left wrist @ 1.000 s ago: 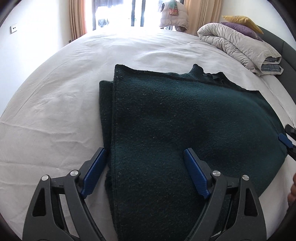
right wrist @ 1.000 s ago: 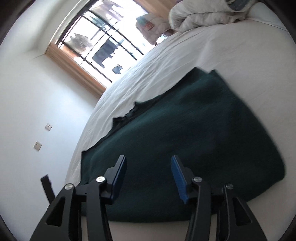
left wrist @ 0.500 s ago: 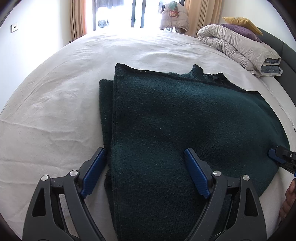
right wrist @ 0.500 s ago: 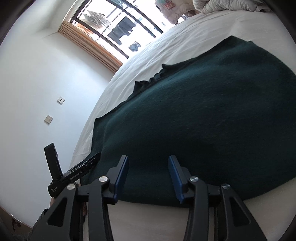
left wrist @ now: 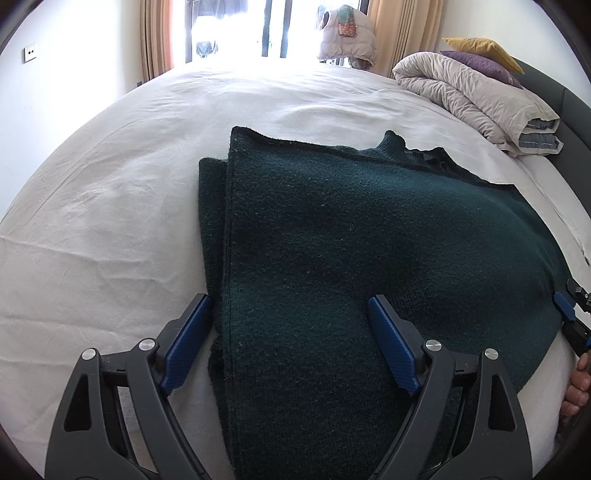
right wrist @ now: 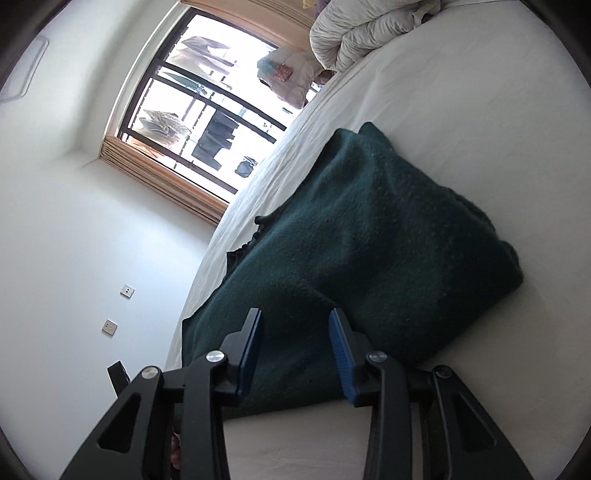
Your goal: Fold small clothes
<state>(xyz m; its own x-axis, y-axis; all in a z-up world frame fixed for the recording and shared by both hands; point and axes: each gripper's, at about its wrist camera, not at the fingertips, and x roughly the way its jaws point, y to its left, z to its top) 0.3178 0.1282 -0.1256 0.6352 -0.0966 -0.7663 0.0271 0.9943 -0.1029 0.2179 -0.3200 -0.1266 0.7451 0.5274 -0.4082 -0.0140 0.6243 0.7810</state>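
- Left wrist view: the left tool hangs over the near left part of the dark green sweater, its blue pads spread wide and gripping nothing. One pad sits just beside the sweater's left folded edge, over the bed sheet; the other is over the knit itself. So the folded edge lies between the two pads, a little under and ahead of them. I'd judge it is poised there to take that edge once the other side is ready.
- Same view: the sweater lies flat on the bed, already folded lengthwise, with a narrower layer peeking out along the left and the collar at the far end from the tool.
- Same view, far right: the right tool shows at the sweater's right edge, with the person's fingers behind it. It seems placed to pinch the opposite side, so both sides can be lifted together.
- Right wrist view: the right tool is rolled onto its side and low over the sweater. Its pads are closing, partly narrowed, with knit showing between and beyond them; I cannot tell that they press on it yet.
- Same view: the sweater runs away from this tool toward the window, its near edge just under the pads and its bulk ahead and to the right. The rolled quilt lies well apart at the bed's far end.
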